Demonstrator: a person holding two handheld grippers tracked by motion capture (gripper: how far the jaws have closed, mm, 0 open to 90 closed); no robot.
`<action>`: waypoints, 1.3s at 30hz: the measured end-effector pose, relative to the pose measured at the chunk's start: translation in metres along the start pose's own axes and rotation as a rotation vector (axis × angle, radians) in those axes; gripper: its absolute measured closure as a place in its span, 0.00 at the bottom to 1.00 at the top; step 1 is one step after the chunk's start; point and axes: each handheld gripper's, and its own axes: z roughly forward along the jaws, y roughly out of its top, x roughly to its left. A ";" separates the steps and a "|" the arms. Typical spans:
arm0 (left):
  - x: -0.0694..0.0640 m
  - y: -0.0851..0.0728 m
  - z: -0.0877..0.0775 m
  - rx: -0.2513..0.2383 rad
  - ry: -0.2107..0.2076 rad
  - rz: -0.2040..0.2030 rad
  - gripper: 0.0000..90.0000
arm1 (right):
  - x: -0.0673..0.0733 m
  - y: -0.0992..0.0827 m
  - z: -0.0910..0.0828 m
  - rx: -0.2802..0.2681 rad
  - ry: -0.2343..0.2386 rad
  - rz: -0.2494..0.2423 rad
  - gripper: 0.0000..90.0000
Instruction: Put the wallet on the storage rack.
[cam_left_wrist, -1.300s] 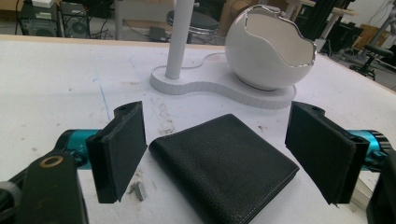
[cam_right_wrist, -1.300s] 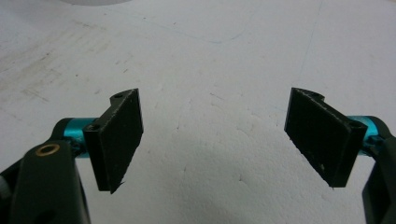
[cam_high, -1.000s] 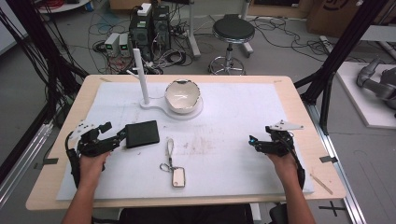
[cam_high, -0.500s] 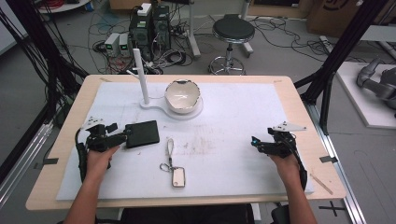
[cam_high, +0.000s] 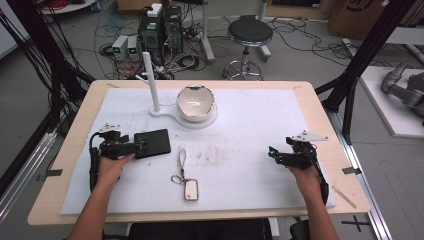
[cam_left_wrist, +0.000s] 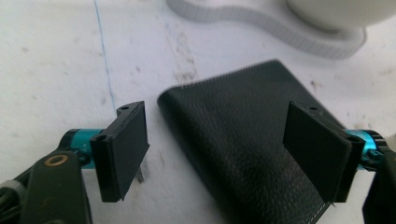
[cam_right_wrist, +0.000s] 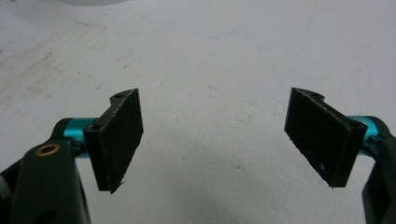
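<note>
Black leather wallet (cam_high: 152, 143), lying flat on the white mat (cam_high: 250, 120) at the left of the table, its stitched edge and rounded corner showing in the left gripper view (cam_left_wrist: 224, 140). Left gripper (cam_high: 134, 148): jaws spread wide, nothing clamped; in its own view (cam_left_wrist: 217, 154) the near end of the wallet lies between the two black pads, one pad (cam_left_wrist: 122, 149) over bare mat just beside the wallet's edge, the other pad (cam_left_wrist: 317, 149) over the leather; whether either touches the wallet cannot be told. Right gripper (cam_high: 274, 155): jaws equally wide, holding nothing, poised over bare, lightly scuffed mat (cam_right_wrist: 210, 70) at the right of the table, well apart from the wallet. White stand (cam_high: 162, 111) with upright post (cam_high: 151, 80) and bowl (cam_high: 195, 102): beyond the wallet, toward the far edge; its curved base (cam_left_wrist: 261, 28) lies near the wallet's far end but apart from it. Key fob with ring and strap (cam_high: 186, 180): near the front centre, to the right of the wallet, apart from it. Open room: broad bare mat between the fob and the right gripper, and across the right half up to the far edge; on the left, a narrow strip of mat, then the wooden table edge (cam_high: 75, 150), just beside the left hand (cam_high: 111, 167).
</note>
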 end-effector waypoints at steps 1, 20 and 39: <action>-0.001 -0.001 0.003 0.035 0.007 0.011 0.27 | 0.000 0.000 0.001 0.001 -0.003 -0.004 0.22; -0.007 -0.005 0.001 0.003 0.014 -0.062 0.74 | 0.003 0.002 0.003 0.013 -0.001 -0.009 0.22; -0.010 0.000 -0.014 -0.091 -0.051 -0.032 0.90 | 0.003 0.002 0.002 0.021 -0.025 -0.034 0.22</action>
